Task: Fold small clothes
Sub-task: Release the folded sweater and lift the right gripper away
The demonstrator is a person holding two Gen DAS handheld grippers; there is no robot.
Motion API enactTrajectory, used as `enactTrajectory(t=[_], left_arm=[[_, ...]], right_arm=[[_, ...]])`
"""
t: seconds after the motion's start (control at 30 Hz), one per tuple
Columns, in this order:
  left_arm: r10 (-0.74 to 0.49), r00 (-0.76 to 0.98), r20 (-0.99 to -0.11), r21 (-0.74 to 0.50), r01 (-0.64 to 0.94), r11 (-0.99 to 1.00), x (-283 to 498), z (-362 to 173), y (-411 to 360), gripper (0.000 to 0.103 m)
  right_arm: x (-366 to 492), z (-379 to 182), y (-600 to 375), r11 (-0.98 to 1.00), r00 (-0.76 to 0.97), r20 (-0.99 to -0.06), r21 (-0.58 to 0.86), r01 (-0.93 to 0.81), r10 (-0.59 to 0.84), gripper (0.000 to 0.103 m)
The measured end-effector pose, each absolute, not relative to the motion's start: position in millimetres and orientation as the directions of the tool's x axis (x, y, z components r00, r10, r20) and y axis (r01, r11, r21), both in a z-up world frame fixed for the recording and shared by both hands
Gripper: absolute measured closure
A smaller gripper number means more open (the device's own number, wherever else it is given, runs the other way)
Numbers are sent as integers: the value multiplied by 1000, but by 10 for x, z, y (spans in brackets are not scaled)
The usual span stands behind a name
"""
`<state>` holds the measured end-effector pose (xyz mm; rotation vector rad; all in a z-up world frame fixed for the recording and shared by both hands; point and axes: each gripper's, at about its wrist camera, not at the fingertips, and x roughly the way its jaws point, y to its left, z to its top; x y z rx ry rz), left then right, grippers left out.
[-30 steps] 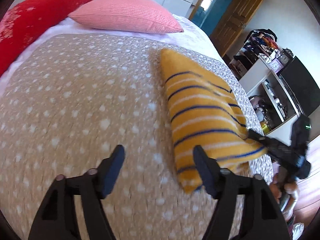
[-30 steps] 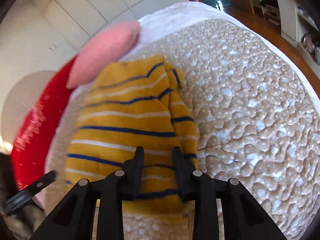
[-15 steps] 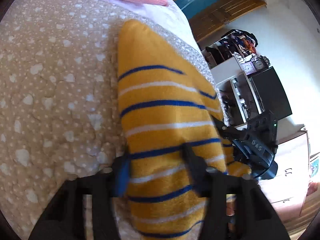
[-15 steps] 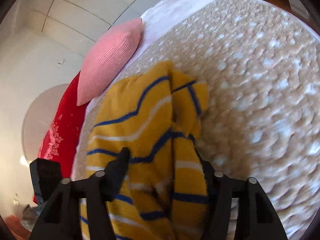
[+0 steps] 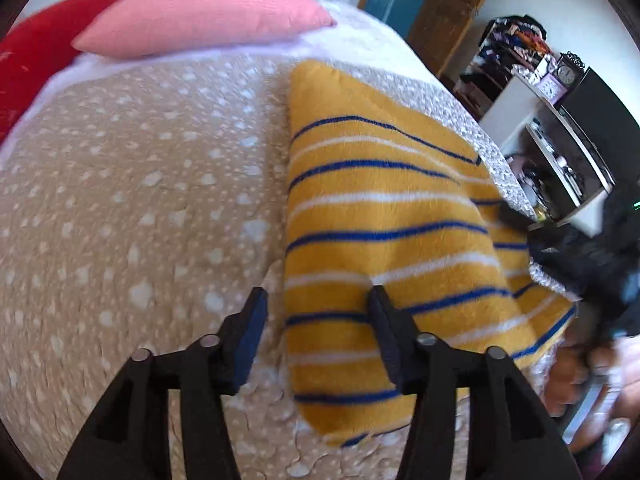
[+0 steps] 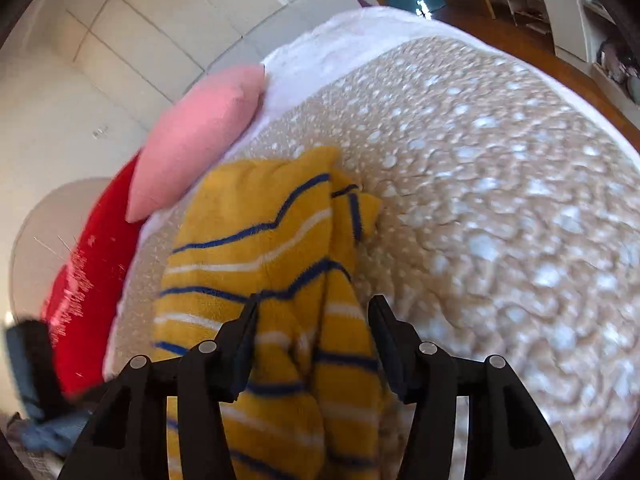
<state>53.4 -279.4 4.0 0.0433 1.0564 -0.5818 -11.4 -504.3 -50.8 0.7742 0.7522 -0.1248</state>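
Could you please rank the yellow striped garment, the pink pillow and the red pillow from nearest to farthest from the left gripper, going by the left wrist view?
1. Yellow striped garment: its near edge lies between the open fingers of the left gripper.
2. Pink pillow: far end of the bed, centre-left.
3. Red pillow: far left corner, partly behind the pink one.

The right tongs stand spread apart around the bunched yellow striped garment on the bedspread.
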Motion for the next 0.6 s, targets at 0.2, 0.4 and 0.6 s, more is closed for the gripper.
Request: enactTrajectory(t=[0.2, 0.4, 0.6], left_arm=[[-420, 400, -814, -225, 450, 864, 277, 29, -2636, 42], [-419, 461, -782, -233, 408, 883, -115, 300, -2192, 42], [-286, 719, -633, -57, 326, 944, -778, 910, -1753, 18]], right_arm=[[-624, 143, -4776, 787, 822, -554, 561, 256, 127, 45], [-771, -452, -4590, 700, 741, -616, 653, 290, 268, 42], [-1269, -480, -4604, 683, 754, -635, 626, 376, 167, 41]])
